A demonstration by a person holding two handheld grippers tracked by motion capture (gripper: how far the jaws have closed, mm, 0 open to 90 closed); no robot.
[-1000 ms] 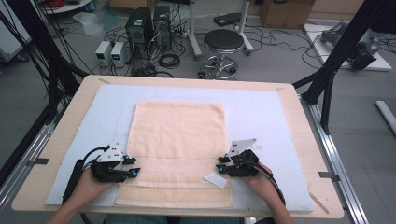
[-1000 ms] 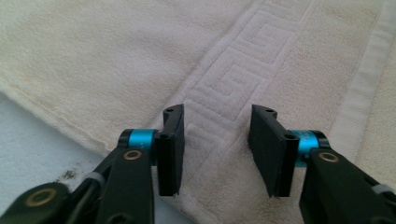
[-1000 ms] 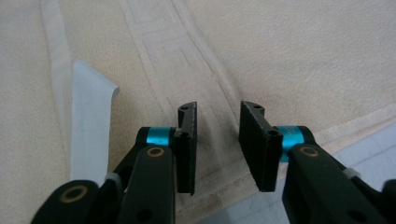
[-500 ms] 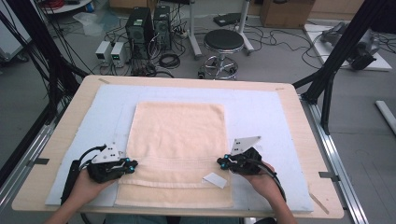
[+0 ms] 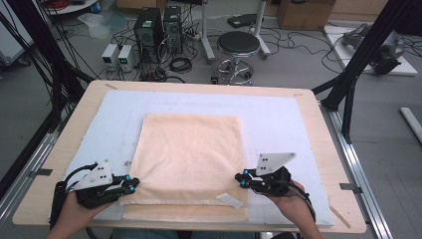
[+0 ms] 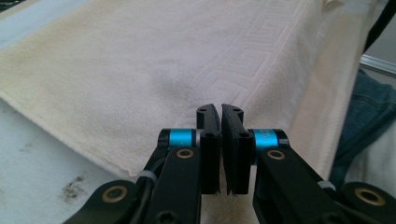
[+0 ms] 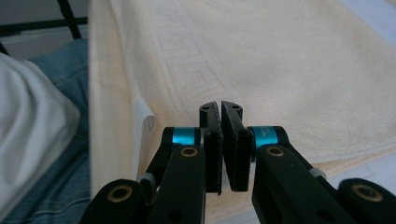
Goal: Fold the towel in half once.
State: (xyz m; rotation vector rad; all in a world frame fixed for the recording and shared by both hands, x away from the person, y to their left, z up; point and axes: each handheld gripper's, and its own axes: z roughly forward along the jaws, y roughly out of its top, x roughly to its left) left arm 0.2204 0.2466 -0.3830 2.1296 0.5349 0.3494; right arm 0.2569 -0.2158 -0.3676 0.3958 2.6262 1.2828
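Note:
A folded cream towel (image 5: 189, 149) lies on the pale blue mat (image 5: 278, 119), with a white tag (image 5: 230, 200) near its front right corner. My left gripper (image 5: 133, 184) is at the towel's left edge near the front, my right gripper (image 5: 241, 180) at its right edge. In the left gripper view the jaws (image 6: 219, 109) stand together over the towel (image 6: 140, 60), and its cloth runs up to them. In the right gripper view the jaws (image 7: 220, 107) are likewise pressed together over the towel (image 7: 289, 60). The front part of the towel looks slightly raised. The pinch points are hidden behind the jaws.
The mat covers most of the wooden table (image 5: 323, 149). Black frame posts (image 5: 358, 64) stand at the table's right and left. Beyond the far edge are a stool (image 5: 239, 45) and computer boxes (image 5: 159, 25) on the floor. The person's lap lies just past the front edge.
Both grippers' jaws have come together at the towel's side edges. Both hands have risen a little, and the towel's front part has lifted slightly with them.

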